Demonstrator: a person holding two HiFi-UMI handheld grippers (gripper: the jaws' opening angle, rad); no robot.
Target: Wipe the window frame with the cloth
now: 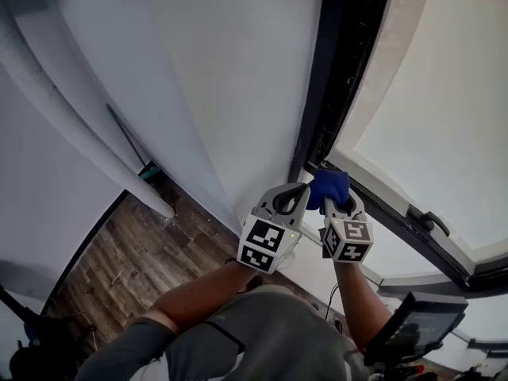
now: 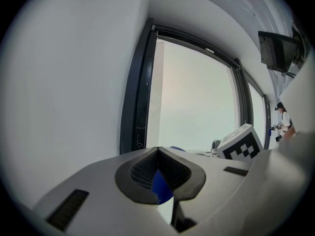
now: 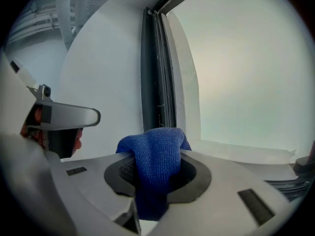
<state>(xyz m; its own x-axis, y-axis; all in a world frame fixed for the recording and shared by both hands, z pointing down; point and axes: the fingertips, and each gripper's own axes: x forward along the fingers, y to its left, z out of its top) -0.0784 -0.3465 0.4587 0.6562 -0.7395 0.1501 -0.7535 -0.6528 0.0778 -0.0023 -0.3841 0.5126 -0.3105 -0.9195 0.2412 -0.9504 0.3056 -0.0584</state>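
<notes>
The blue cloth (image 1: 329,187) is bunched between the jaws of my right gripper (image 1: 328,202), which is shut on it. It presses at the bottom corner of the dark window frame (image 1: 340,70). In the right gripper view the cloth (image 3: 156,157) drapes over the right gripper (image 3: 158,167), with the frame's upright (image 3: 155,73) just beyond. My left gripper (image 1: 302,189) sits close to the left of the cloth with its jaws together. In the left gripper view the left gripper (image 2: 157,150) has its tips touching, and a patch of the cloth (image 2: 161,187) shows through the gap behind them.
A white wall (image 1: 222,62) runs left of the frame, and the pale glass pane (image 1: 444,109) lies right of it. A window handle (image 1: 429,219) sits on the lower frame. A dark screen (image 1: 418,324) stands at lower right. Wood floor (image 1: 135,252) and a white pipe (image 1: 71,109) lie to the left.
</notes>
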